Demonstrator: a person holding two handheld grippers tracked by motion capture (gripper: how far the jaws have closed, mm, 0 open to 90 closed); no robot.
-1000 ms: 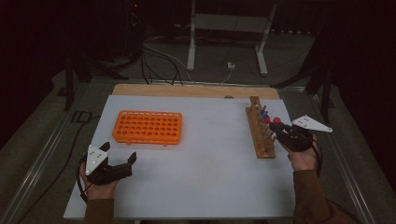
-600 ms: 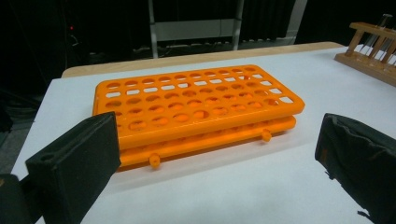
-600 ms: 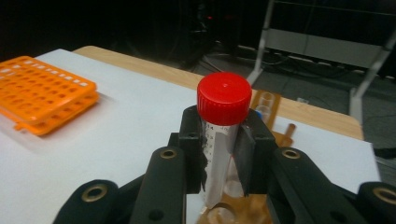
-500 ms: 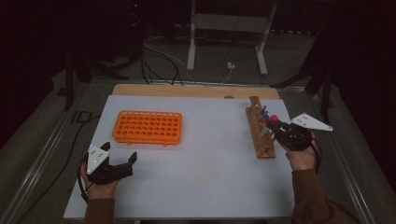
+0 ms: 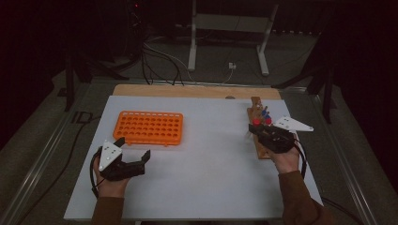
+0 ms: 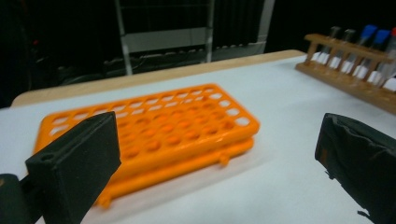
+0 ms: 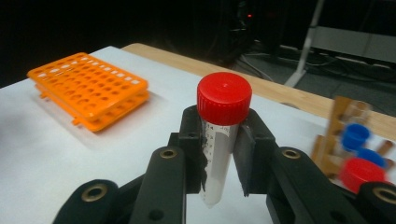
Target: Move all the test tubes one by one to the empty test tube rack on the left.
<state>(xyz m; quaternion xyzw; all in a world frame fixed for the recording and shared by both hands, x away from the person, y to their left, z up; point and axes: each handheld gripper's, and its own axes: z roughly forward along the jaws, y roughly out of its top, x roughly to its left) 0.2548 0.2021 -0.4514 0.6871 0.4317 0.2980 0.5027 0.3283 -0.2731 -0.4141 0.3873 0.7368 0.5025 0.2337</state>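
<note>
Over at the wooden rack: we now have the right claw clear of the wooden rack, where a second ago it sat right down among the tubes standing there.
What changed: the red-capped tube has come out of its slot and now hangs in the air in front of the rack, carried upright.
Right claw state: pinching the tube just under its red cap, one black pad on each side, the rounded tip poking out free below.
Tube against the claw: gripped between the two jaws, cap above them, printed scale facing us; in the high view it sits at the tip of the right claw, near the rack's front end.
What it means: we judge the pick is done and the carry across the white table comes next.
Likely target: the orange tray with its grid of holes, well apart to the left, none of them filled as far as we can tell.
Left claw state: the left claw is spread wide, nothing between its jaws.
Left claw position: just in front of the tray's near edge, a touch closer to it than a moment ago.
Remaining in the rack: blue caps and another red cap.
</note>
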